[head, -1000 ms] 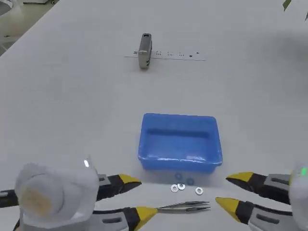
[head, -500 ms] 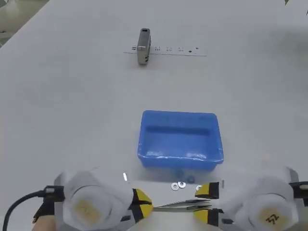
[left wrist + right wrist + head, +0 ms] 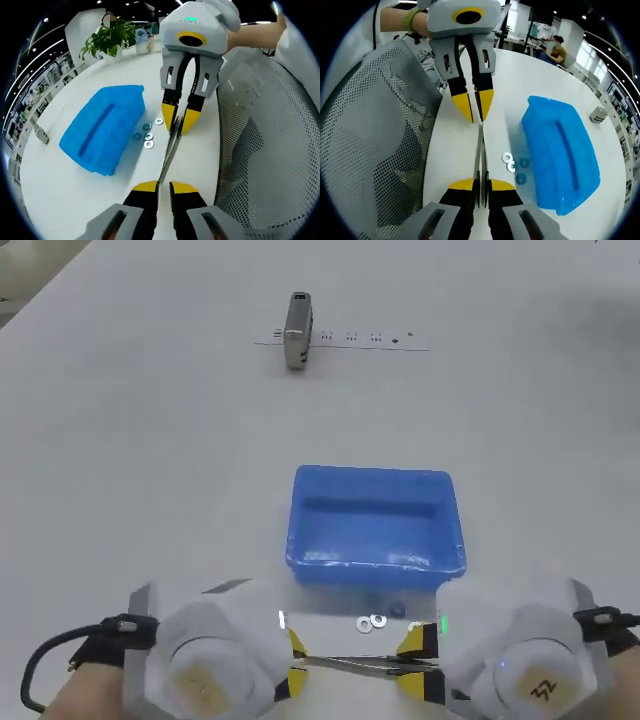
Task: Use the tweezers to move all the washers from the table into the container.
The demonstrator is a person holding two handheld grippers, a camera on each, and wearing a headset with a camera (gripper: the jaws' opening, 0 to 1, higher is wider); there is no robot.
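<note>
One pair of tweezers [image 3: 169, 150] is held between the two grippers at the near edge of the white counter [image 3: 150, 440]. The left gripper [image 3: 164, 188] has its two yellow-tipped fingers drawn nearly together around one end of the tweezers. The right gripper [image 3: 482, 186] faces it and has its fingers pinched on the other end, so both are clamped on the same tool. In the head view the two grippers point at each other, with the thin metal legs spanning the short gap between their tips. I cannot tell whether the tweezers lie on the counter or sit a little above it.

The washers [image 3: 148, 136] lie on the counter in a loose cluster, between the tweezers and the near wall of the container [image 3: 372, 476]. The left gripper view shows five of them. Three are bright silver and two look bluish, and the one nearest the right gripper lies just beside its fingertip. Four show in the right gripper view, two silver ones touching and two bluish ones close to the container wall. There is one container, a blue rectangular tray, and it stands apart from the grippers.

Far back on the counter, one small grey metal block [image 3: 298, 330] stands at the left end of a printed strip [image 3: 365, 340]. A grey mesh surface [image 3: 260, 150] lies beside the counter edge.
</note>
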